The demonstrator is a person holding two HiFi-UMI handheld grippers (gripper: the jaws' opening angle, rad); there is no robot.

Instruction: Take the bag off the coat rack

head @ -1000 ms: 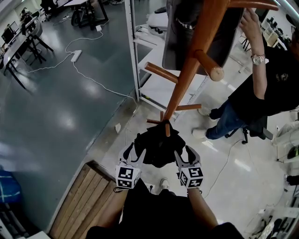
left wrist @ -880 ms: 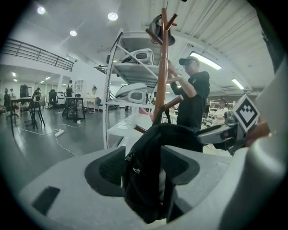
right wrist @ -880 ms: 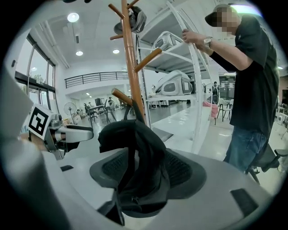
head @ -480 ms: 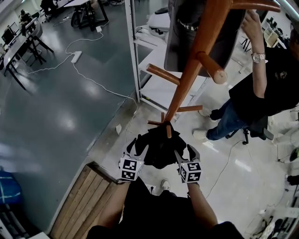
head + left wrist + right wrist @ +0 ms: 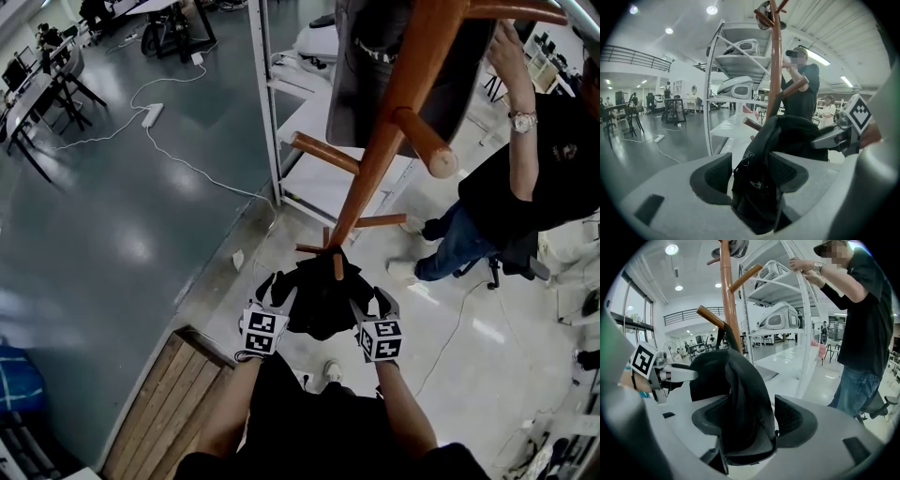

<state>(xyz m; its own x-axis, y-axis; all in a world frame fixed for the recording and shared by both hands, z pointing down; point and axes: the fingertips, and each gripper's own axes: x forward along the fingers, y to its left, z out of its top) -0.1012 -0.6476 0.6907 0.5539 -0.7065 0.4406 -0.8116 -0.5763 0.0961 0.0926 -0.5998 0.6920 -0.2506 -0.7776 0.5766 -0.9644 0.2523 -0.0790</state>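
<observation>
A black bag [image 5: 319, 295] hangs from a low peg [image 5: 336, 264] of the brown wooden coat rack [image 5: 375, 159]. My left gripper [image 5: 274, 289] is at the bag's left side and my right gripper [image 5: 380, 302] at its right side. In the left gripper view the bag [image 5: 761, 173] sits loosely between the spread jaws, with a gap at the left pad. In the right gripper view the bag [image 5: 740, 399] lies near the left pad, clear of the right one. Both pairs of jaws have just been opening and stand open around the bag.
A person [image 5: 525, 178] stands at the right with hands up on a white metal shelf frame [image 5: 272, 112]. A dark coat [image 5: 394, 66] hangs high on the rack. Wooden planks [image 5: 169, 394] lie at lower left. A white cable [image 5: 178, 155] runs over the grey floor.
Both grippers have sunk a little alongside the bag and their jaws have spread wider. The bag still hangs on its peg.
</observation>
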